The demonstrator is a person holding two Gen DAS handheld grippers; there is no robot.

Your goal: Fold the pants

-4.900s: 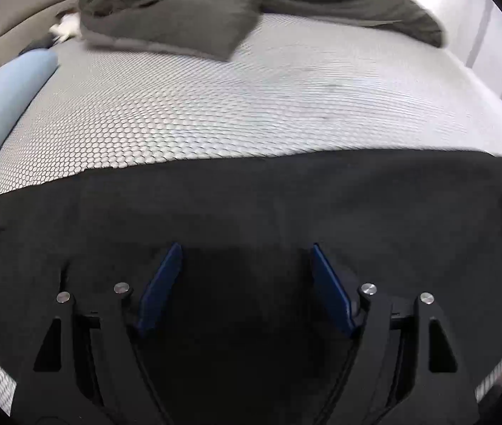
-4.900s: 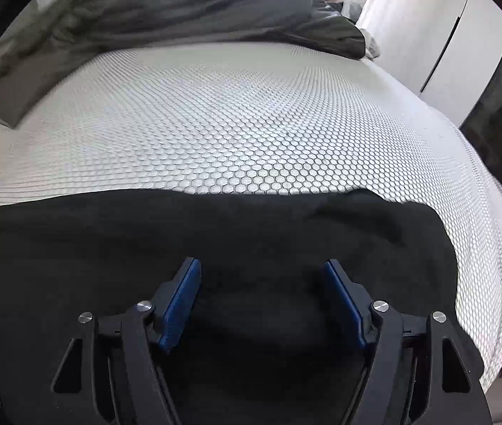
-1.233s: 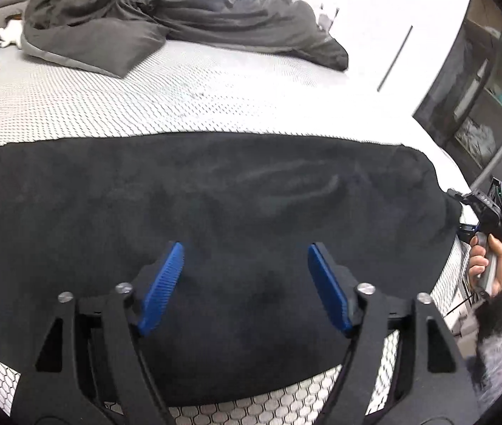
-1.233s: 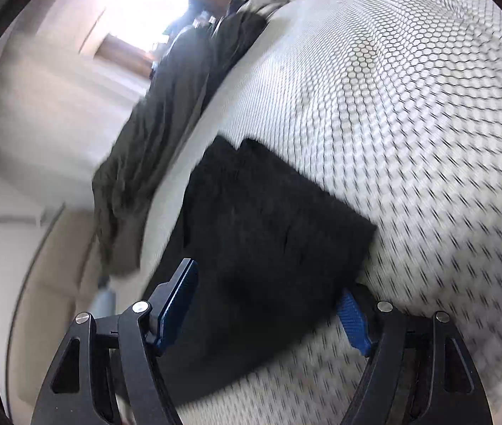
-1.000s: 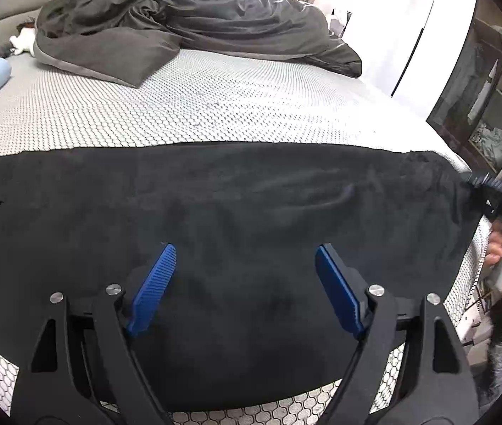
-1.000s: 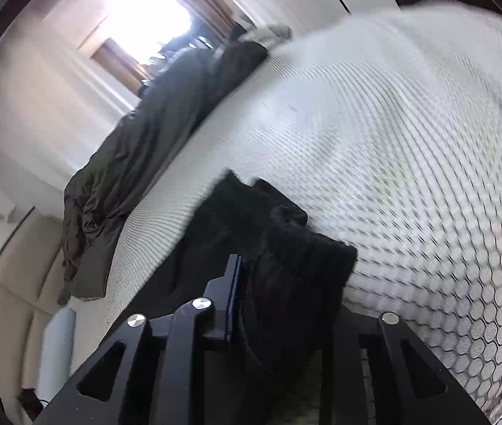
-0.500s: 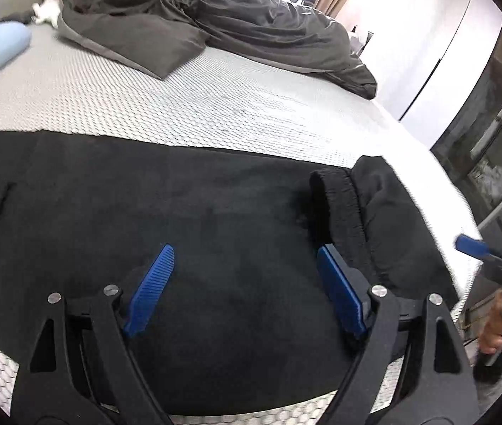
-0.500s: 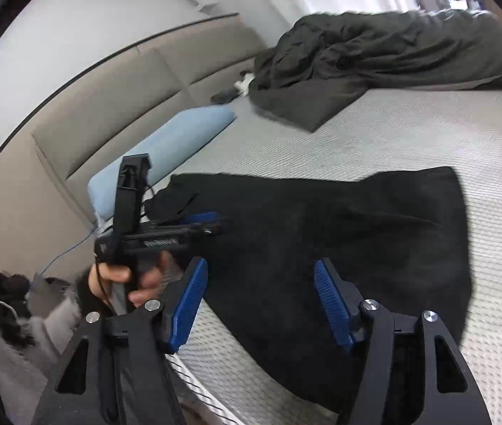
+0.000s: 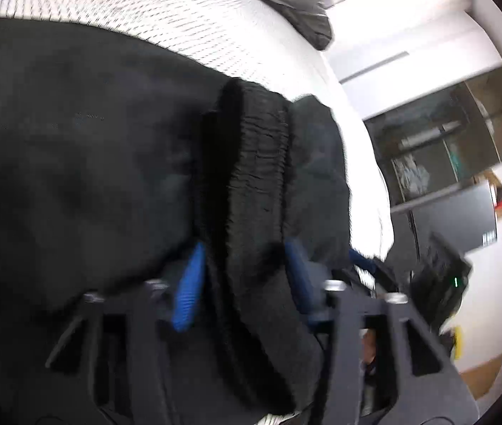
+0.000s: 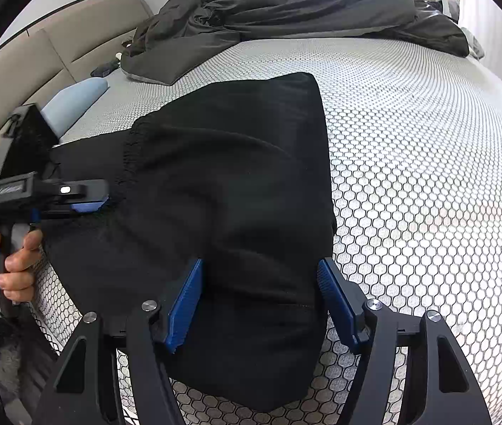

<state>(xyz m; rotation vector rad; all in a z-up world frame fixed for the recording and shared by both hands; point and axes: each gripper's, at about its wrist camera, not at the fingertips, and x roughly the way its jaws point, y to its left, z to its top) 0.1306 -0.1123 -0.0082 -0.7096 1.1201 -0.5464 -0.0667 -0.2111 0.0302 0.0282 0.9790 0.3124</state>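
Pants half folded at the bed's near edge

Pants [image 10: 236, 184] lie doubled over on the bed [image 10: 428, 141]; left gripper [image 9: 244, 283] seemingly pinching the waistband, right gripper [image 10: 260, 301] open above. Further folds remain.

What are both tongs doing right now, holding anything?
Left tongs: partly closed around the ribbed waistband edge of the black fleece pants; firm grip cannot be told.
Right tongs: open, empty, over the folded pants.

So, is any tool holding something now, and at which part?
The left tool is around the ribbed waistband of the pants, though whether it grips is unclear. The right tool is open, holding nothing.
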